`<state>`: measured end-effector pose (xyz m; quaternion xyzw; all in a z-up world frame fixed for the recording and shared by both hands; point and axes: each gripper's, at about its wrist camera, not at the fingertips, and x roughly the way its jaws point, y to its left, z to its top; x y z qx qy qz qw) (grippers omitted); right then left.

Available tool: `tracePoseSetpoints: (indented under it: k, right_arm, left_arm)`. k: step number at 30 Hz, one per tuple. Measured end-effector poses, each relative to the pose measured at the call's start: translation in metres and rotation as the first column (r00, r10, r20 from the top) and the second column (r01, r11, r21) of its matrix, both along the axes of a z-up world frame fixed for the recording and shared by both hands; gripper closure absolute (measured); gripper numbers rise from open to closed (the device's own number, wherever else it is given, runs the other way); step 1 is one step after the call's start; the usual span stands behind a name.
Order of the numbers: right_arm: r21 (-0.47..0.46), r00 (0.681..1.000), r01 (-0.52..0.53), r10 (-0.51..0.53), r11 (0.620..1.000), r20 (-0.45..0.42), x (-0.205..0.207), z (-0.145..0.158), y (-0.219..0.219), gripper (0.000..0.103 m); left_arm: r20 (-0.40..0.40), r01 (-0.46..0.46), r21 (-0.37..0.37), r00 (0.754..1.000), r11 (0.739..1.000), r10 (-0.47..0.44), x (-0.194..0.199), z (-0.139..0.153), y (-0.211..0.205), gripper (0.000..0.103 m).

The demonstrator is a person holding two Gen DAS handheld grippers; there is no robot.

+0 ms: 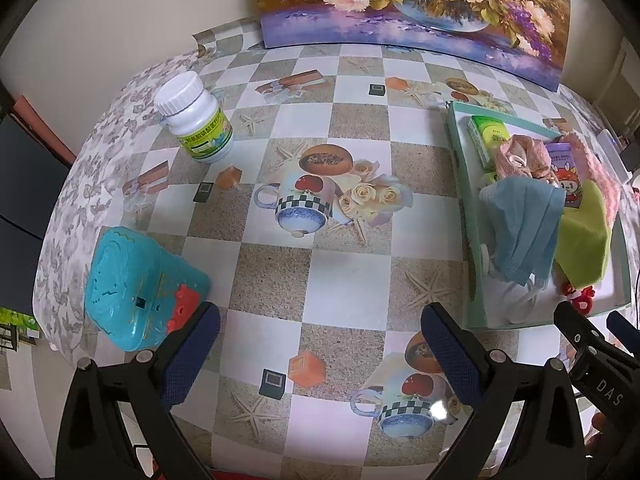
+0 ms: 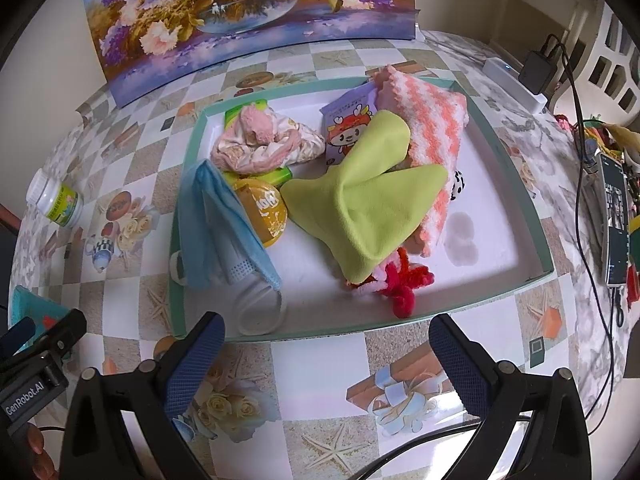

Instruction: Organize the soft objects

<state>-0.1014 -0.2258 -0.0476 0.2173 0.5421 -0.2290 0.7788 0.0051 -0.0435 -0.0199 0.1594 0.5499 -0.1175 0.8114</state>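
A shallow green-rimmed tray (image 2: 516, 168) holds soft things: a blue face mask (image 2: 216, 220) draped over its left rim, a lime cloth (image 2: 368, 208), a pink-and-white knitted cloth (image 2: 432, 120), a pink scrunchie (image 2: 260, 140) and a red fuzzy toy (image 2: 404, 284). In the left wrist view the tray (image 1: 464, 184) is at the right, with the mask (image 1: 524, 220) and the lime cloth (image 1: 584, 236). My right gripper (image 2: 326, 356) is open and empty just in front of the tray. My left gripper (image 1: 320, 340) is open and empty over the bare tablecloth, left of the tray.
A white pill bottle (image 1: 196, 120) and a teal plastic box (image 1: 136, 292) sit on the table's left part. A flower painting (image 2: 248, 12) leans against the back wall. A yellow tin (image 2: 264, 212) and a snack packet (image 2: 348, 124) lie in the tray. A phone (image 2: 616, 216) and cables are at the right.
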Motion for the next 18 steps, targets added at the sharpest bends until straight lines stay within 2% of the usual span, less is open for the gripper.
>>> tracePoseSetpoints:
  k: [18]
  right_arm:
    - [-0.006, 1.000, -0.022, 0.022, 1.000, -0.010, 0.0031, -0.0038, 0.0002, 0.000]
  left_arm:
    - [0.010, -0.008, 0.006, 1.000, 1.000, 0.008, 0.0011, 0.0029, 0.0015, 0.003]
